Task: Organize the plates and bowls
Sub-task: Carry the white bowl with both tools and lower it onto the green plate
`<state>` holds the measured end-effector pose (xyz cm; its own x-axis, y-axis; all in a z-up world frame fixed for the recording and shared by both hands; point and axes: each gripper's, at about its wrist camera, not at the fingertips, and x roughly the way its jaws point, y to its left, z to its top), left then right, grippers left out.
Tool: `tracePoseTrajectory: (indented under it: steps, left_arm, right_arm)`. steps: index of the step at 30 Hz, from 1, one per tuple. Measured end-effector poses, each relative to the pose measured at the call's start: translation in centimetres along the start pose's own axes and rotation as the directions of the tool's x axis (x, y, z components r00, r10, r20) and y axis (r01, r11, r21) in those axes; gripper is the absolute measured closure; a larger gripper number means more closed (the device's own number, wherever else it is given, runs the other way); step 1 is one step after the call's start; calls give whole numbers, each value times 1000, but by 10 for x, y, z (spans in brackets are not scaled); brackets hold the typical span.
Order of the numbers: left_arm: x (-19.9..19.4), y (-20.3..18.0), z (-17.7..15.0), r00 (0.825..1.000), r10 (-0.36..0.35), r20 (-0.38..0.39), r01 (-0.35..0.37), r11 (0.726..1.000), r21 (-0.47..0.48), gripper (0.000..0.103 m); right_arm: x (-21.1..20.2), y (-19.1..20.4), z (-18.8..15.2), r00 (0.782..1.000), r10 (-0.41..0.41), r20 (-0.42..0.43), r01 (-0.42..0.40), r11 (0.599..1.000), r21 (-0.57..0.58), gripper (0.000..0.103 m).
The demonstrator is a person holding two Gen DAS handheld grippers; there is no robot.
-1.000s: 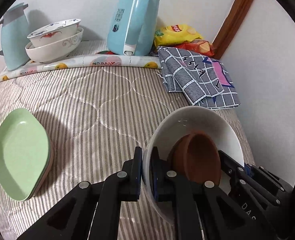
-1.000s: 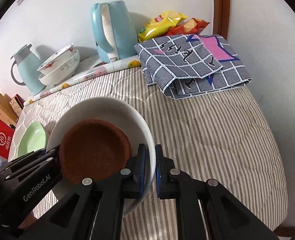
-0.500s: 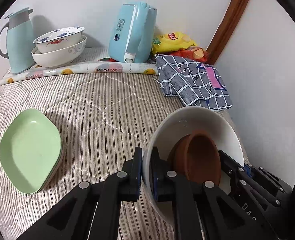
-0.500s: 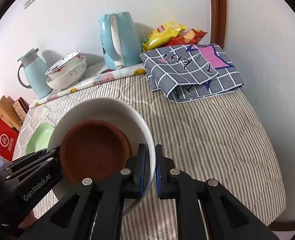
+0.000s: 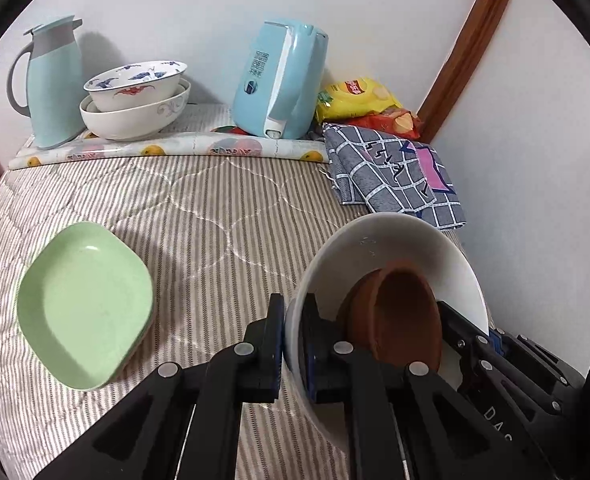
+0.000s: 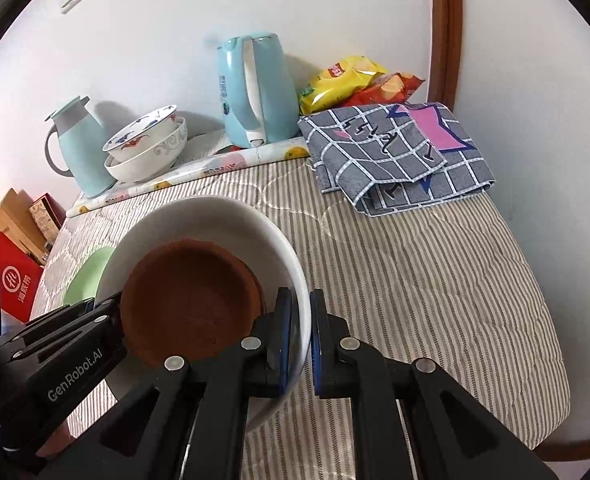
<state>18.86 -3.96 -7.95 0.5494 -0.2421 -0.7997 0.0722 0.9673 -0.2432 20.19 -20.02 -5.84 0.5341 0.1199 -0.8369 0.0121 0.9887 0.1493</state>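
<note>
— Where's the white bowl (image 5: 391, 240)?
— Above the striped quilt (image 5: 215, 220), brown dish (image 6: 191, 300) inside; left gripper (image 5: 294, 344) and right gripper (image 6: 299, 340) both pinch its rim (opposite sides).

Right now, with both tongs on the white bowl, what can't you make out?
- Left wrist view: whether the white bowl is off the bed; its base is hidden by the left tongs.
- Right wrist view: most of the green plate, behind the bowl.
- Both views: whether the brown dish is one or two; stacked rims unclear.
</note>
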Motion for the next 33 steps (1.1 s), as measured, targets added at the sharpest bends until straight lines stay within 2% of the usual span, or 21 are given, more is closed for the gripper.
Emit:
tracePoseTrajectory:
  steps: [33]
  left_arm:
    - [-26,94,11,997,76,27,-73,992,-106,94]
  right_arm:
    - [18,96,9,997,78,-20,-80,991,-108,95]
